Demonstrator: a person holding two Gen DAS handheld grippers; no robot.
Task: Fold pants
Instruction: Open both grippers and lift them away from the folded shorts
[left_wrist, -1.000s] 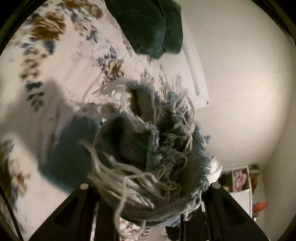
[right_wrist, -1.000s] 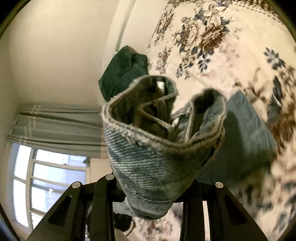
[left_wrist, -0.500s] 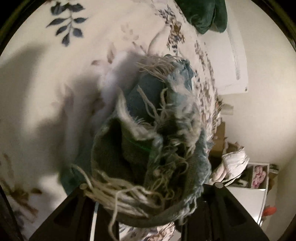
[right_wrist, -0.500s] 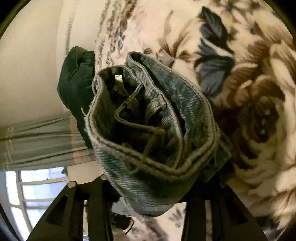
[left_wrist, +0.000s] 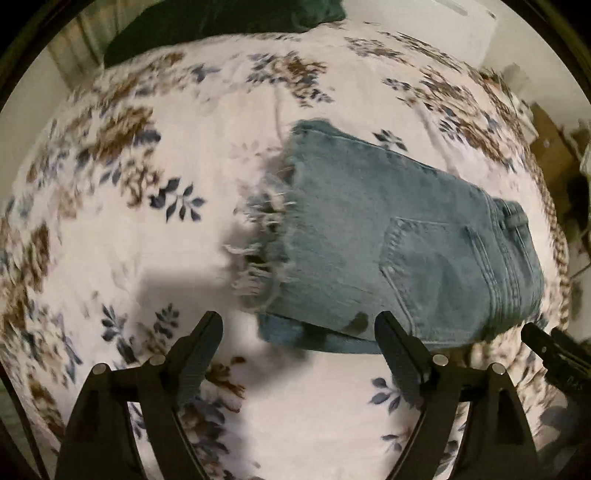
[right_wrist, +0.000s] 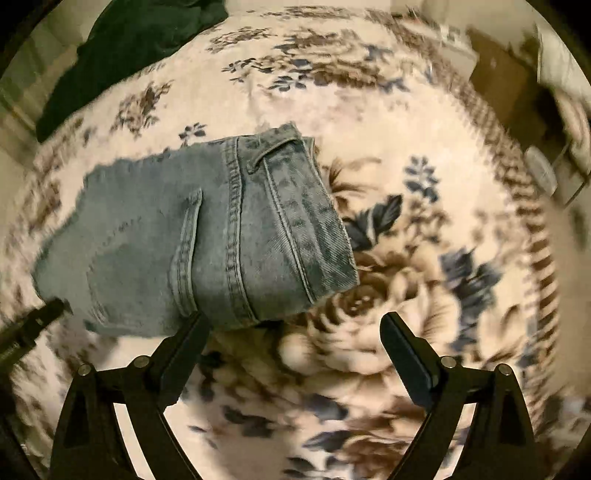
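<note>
The folded blue denim pants (left_wrist: 399, 251) lie flat on the floral bedspread (left_wrist: 147, 206), frayed hem to the left, waistband and back pocket to the right. In the right wrist view the pants (right_wrist: 192, 236) show with the waistband at the right. My left gripper (left_wrist: 299, 332) is open and empty, just in front of the pants' near edge. My right gripper (right_wrist: 291, 328) is open and empty, near the waistband corner. The tip of the right gripper shows at the left wrist view's right edge (left_wrist: 554, 354).
A dark green garment (left_wrist: 221, 18) lies at the far end of the bed, also in the right wrist view (right_wrist: 122, 44). Brown boxes and clutter (right_wrist: 509, 81) stand beyond the bed's right edge.
Both grippers held bunched denim earlier. Now both have let go and pulled back, and the pants lie folded on the bed.
</note>
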